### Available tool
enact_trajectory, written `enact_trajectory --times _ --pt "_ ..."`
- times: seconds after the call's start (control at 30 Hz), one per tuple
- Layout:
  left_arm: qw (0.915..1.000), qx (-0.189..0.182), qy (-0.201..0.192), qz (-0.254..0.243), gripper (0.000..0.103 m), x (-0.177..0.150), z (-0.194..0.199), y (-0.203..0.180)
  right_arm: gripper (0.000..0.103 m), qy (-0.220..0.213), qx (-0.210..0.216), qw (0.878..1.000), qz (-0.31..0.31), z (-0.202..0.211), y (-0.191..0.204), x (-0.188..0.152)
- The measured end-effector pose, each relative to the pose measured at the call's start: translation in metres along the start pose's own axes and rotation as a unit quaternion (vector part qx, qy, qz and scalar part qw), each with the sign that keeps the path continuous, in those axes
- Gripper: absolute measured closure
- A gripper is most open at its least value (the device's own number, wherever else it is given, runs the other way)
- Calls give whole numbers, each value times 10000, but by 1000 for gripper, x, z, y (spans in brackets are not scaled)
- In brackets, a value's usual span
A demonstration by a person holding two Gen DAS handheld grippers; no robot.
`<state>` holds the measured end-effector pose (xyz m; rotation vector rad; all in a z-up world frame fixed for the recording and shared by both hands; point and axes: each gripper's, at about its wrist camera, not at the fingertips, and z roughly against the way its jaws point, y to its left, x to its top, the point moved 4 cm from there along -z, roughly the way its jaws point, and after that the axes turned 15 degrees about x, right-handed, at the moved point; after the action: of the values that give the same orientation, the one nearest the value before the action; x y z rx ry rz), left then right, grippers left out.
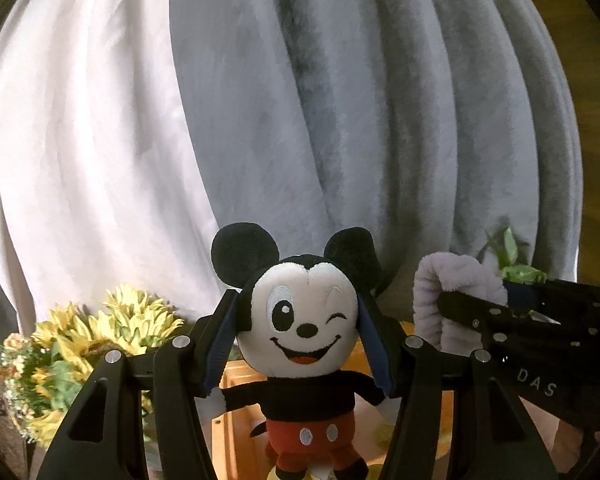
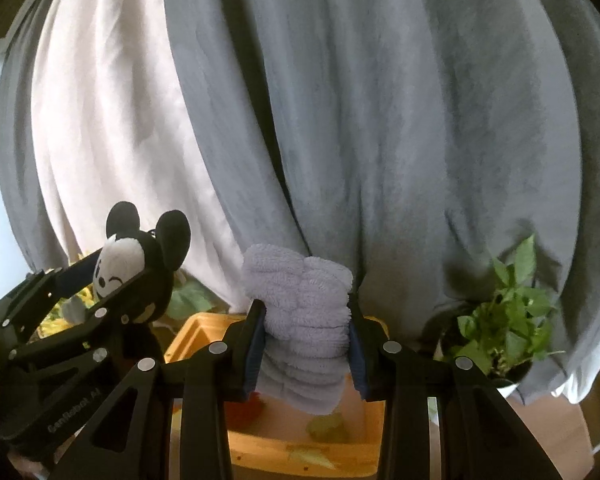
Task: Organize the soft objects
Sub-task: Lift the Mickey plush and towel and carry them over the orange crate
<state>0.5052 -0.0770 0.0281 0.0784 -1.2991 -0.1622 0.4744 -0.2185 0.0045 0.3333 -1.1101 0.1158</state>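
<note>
Left tongs (image 1: 298, 320): clenched on the round white-faced head of a black-eared mouse plush doll in red shorts (image 1: 304, 344), blue pads pressed to both cheeks; the doll hangs upright, facing the left wrist camera, its feet dangling free.
Right tongs (image 2: 306, 334): clamped across a folded lavender terry towel (image 2: 300, 320), pads on its two sides; the towel's long axis runs up and down, its top standing above the pads and its lower end drooping below them.
Orange plastic bin (image 2: 204, 332): directly under both held things; the towel's lower end hangs inside its rim, and in the left wrist view the doll's legs hang over its orange floor. Small yellowish bits and something red lie inside, too dim to name.
Relation that matters: both soft things sit straight above the bin, so the drop is downward, not sideways; neither hand looks clearly nearer.
Spacing: the two tongs stand side by side, doll to the left of the towel, close but apart.
Judgement: lowering, then letting go, likely comes next; the doll's ears could snag the neighbouring tongs.
Surroundings: grey and white draped curtain (image 2: 340, 120) behind, yellow artificial sunflowers (image 1: 112, 328) at left, green potted plant (image 2: 504, 320) at right.
</note>
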Motion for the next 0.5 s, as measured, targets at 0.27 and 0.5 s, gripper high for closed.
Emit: enact_trajectory --times 0.27,0.5 --pt "9995 -94 283 97 46 -17 -47 -7 66 326 17 9994 -130 -46 -19 -9" --pt "9976 -232 647 58 46 -39 -81 -19 66 685 22 9972 -308 -75 -35 -29"
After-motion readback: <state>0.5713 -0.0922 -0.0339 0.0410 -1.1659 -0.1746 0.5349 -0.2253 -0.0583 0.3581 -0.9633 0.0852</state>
